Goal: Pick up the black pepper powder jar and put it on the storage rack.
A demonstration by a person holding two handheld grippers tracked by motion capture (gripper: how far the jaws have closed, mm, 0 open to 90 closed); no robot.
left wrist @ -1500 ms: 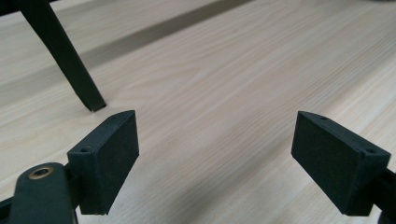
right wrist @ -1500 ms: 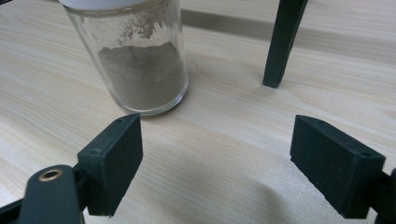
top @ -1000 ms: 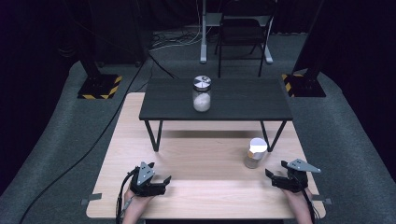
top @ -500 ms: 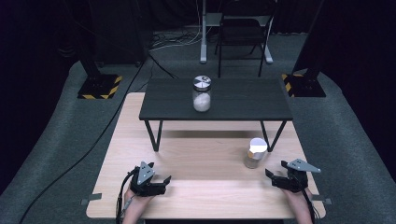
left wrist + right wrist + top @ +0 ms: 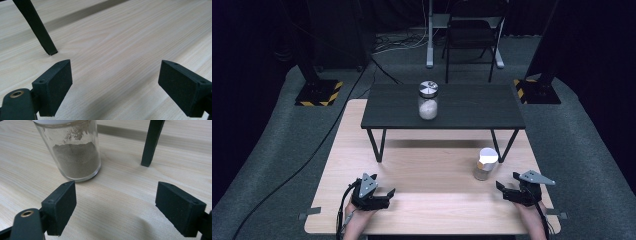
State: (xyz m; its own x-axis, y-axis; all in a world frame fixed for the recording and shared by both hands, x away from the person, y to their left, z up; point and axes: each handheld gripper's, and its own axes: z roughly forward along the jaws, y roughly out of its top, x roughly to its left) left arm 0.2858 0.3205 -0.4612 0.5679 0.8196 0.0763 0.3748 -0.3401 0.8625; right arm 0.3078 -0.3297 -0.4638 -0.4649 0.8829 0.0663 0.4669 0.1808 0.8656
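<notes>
With nothing gripped, both the left tool (image 5: 384, 194) and the right tool (image 5: 504, 188) rest jaws apart on the table (image 5: 432, 200), the brown-powder jar (image 5: 484, 164) upright just ahead of the right one, ready for reaching.

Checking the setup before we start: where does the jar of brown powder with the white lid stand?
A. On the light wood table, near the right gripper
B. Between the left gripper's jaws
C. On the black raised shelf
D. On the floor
A: the brown-powder jar stands on the wood table, just ahead of the right gripper.
</notes>
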